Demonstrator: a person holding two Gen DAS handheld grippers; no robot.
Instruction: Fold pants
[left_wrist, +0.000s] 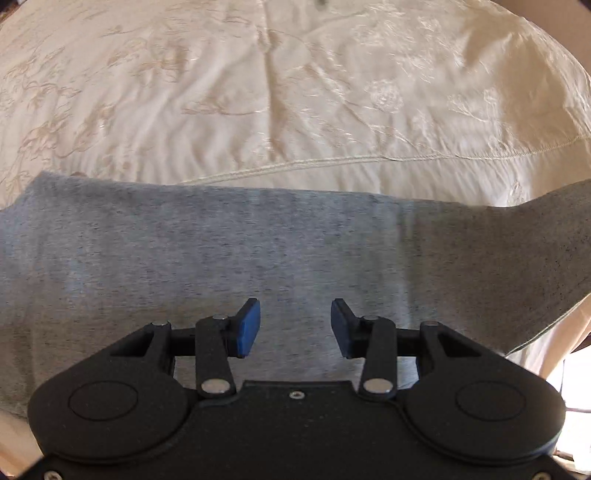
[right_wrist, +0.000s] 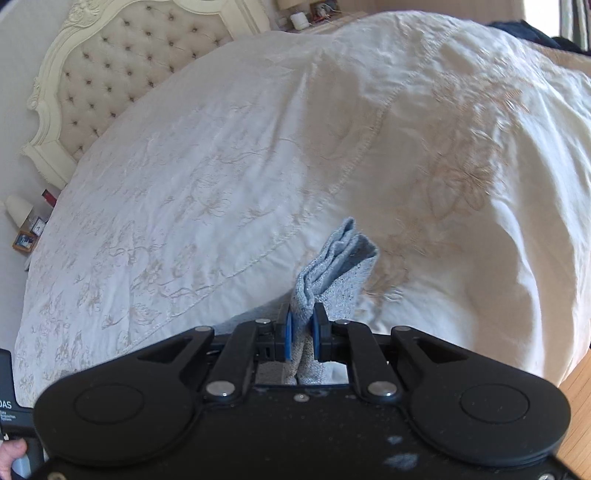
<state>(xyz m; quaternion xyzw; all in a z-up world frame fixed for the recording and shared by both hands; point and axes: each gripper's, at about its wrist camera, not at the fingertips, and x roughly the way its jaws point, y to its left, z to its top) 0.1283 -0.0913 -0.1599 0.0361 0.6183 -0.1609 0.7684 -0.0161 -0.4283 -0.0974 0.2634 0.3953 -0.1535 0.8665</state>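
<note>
Pants: grey marled knit, laid across the near edge of a cream embroidered bedspread, where a broad flat surface was offered for folding. In the left wrist view the cloth was seen spread as a wide band, fairly smooth, its right portion rising out of frame, apparently because that end was being lifted. Left gripper: held over the middle of the band, pointed steeply down, blue pads standing well apart with nothing between them; no contact with the cloth could be confirmed. It was judged to be placed there either to pin the fabric or to take a new hold along the fold line. Right gripper: closed on a bunched edge of the pants, several layers pinched between the pads, the free end standing up past the fingertips. Which part of the garment this was, hem or waistband, could not be told. The pinch through all layers was judged to keep them together while the end was carried over. Tufted headboard: noted at the far end of the bed, with small bedside items to the left. Fold judged in progress, not yet laid down.
</note>
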